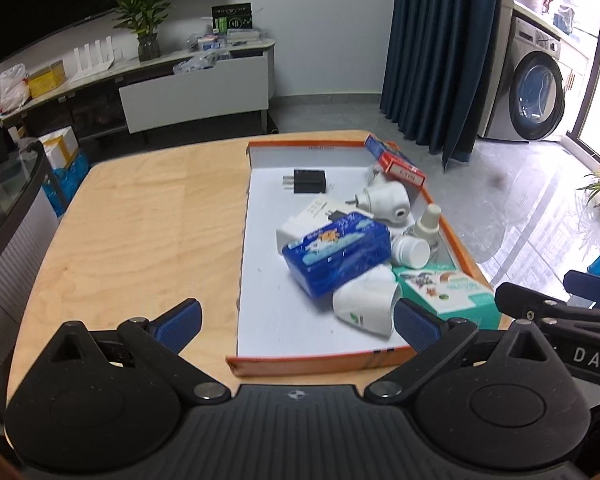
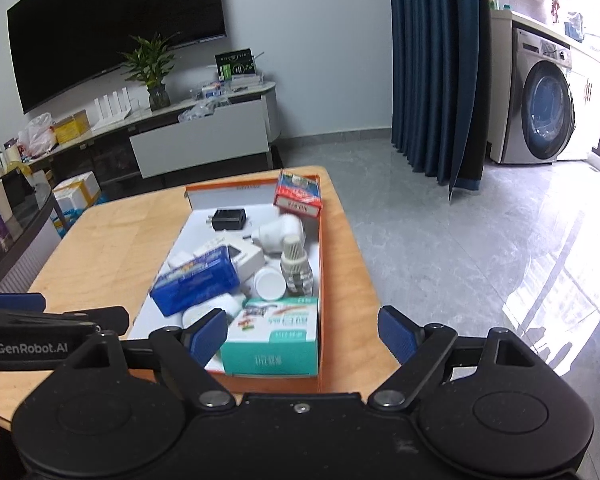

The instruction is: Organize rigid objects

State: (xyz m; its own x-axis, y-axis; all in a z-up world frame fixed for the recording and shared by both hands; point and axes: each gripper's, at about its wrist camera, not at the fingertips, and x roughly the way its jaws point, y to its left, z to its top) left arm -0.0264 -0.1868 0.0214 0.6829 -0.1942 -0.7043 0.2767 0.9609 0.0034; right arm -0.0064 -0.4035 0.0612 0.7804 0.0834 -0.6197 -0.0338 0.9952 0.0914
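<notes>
Two wrist views over a wooden tabletop (image 1: 140, 220) carrying an orange-rimmed tray (image 1: 452, 236). Left tool (image 1: 298, 322), lower centre of the left view: jaws spread to their widest, nothing between the blue pads, its right pad just beside a white plug-in unit (image 1: 366, 306) lying near the tray's near edge. Right tool (image 2: 302, 332), lower centre of the right view: jaws likewise wide apart and holding nothing — the teal-and-white carton (image 2: 274, 336) sits in the gap between the pads as seen from this camera, but no pad presses on it.

Tray contents, gathered toward the right side of the left view: a blue packet (image 1: 336, 256) at centre, tilted over a white adapter (image 1: 300, 220); a white-capped bottle (image 1: 410, 250) on its side; a small clear vial (image 1: 428, 220) upright against the right wall; a second white plug-in unit (image 1: 386, 200) behind; a black charger (image 1: 308, 182) alone near the far end; a red-and-blue box (image 1: 396, 162) propped on the far right rim. The left half of the tray floor is bare white.
</notes>
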